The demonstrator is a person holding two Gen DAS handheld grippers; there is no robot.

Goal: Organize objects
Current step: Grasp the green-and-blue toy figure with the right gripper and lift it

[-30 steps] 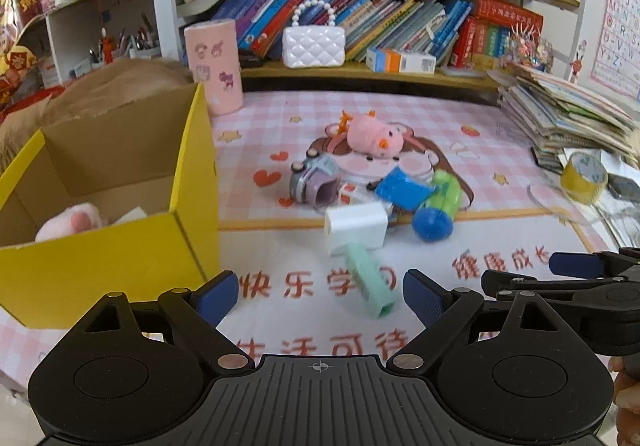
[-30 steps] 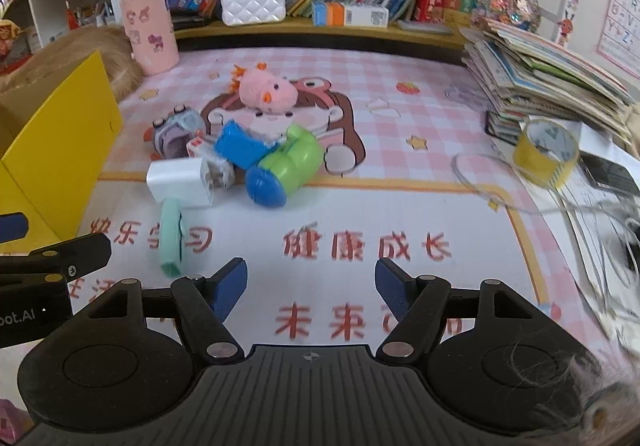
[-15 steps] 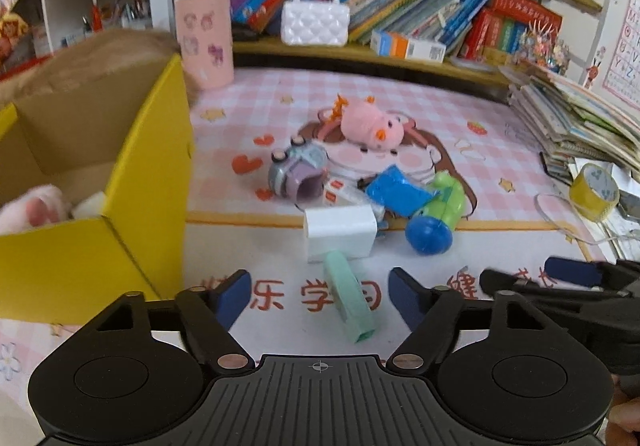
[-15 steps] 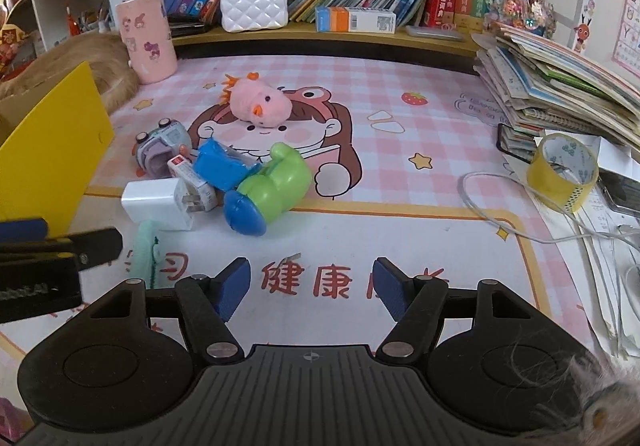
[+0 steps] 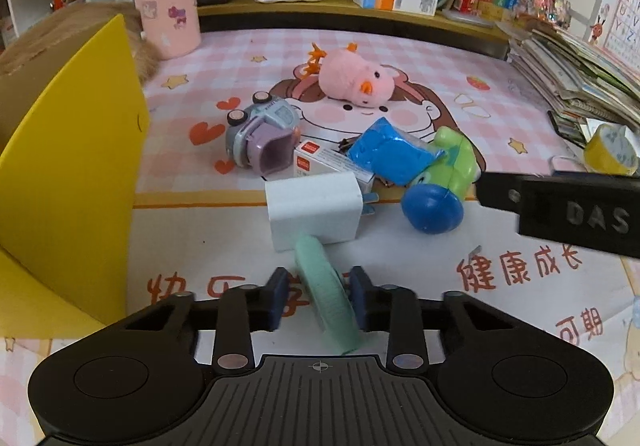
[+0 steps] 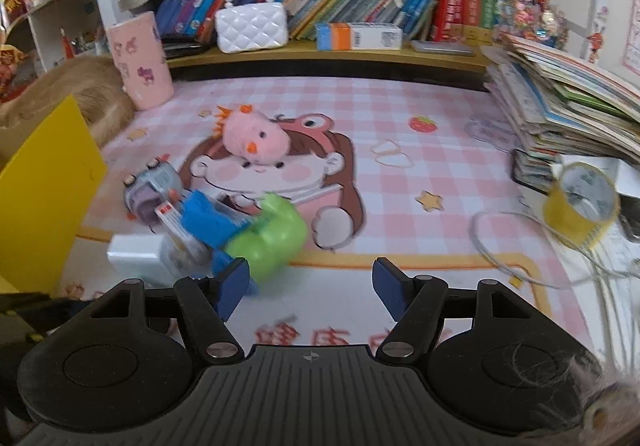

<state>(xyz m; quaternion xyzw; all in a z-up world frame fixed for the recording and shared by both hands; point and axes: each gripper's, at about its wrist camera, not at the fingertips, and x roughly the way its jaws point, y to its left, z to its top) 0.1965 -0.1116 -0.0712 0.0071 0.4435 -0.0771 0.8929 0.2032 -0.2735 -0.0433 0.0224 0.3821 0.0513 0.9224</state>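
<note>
A: Starting with the biggest item: yellow box (image 5: 76, 166) stands at left on the pink mat (image 5: 400, 58), open top, well placed as the drop target. Toy heap sits mid-mat, near the box but apart from it.

B: Noted. Heap contents?

A: Pink plush (image 5: 356, 78) farthest back, green-and-blue toy (image 5: 440, 182) at right, purple toy car (image 5: 264, 138), blue packet (image 5: 388, 154), white charger (image 5: 316, 210) at the front. Smallest and nearest: mint-green stick (image 5: 326, 298), its far end touching the charger.

B: Left gripper (image 5: 318, 298)?

A: Narrowed around the stick, pads on either side. The right pad looks in contact, a sliver of gap at the left pad. Not clamped, by my reading.

B: Right gripper (image 6: 308, 286)?

A: Spread wide, holding nothing, hovering just beside the green-and-blue toy.

B: Advice for the step?

A: Judgement only: the stick lies slightly skewed between the pads, so square the wrist to it before closing. Close fully, then lift straight up to avoid dragging the charger. Carry left over the box wall, release low.
</note>
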